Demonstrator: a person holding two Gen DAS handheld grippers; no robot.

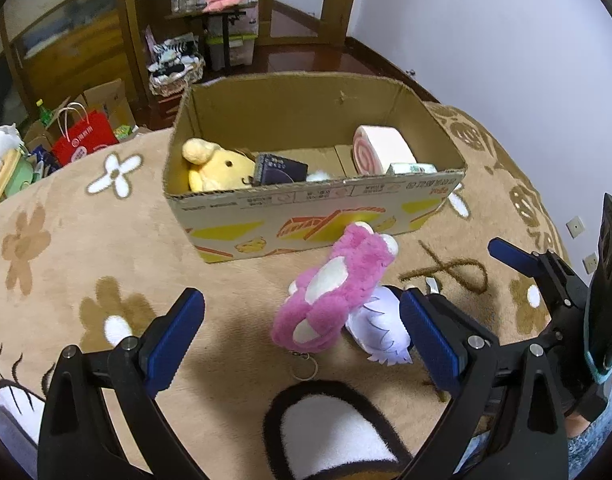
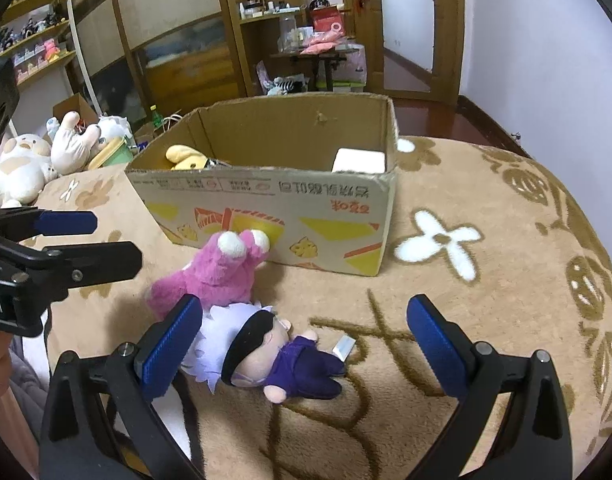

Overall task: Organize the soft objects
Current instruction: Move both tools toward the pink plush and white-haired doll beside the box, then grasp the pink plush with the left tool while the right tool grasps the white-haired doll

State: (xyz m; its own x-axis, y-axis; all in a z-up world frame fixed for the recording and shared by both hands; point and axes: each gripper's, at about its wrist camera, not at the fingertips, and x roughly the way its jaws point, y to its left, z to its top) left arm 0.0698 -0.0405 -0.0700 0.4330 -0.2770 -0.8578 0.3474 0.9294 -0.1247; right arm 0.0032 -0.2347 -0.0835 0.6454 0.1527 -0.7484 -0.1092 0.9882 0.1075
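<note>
Before box [image 1: 314,216], pink plush [image 1: 334,292] perhaps head-boxward.

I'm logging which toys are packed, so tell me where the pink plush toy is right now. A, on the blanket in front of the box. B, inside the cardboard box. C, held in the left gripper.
A: the pink plush toy lies on the blanket just outside the cardboard box.

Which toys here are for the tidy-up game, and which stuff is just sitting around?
For the job:
pink plush bear
doll with white hair and purple clothes
cardboard box
yellow plush dog, already in the box
pink swirl roll cushion, also in the box

Just lying about:
red paper bag
green bottle
cream plush toys beyond the blanket
</note>
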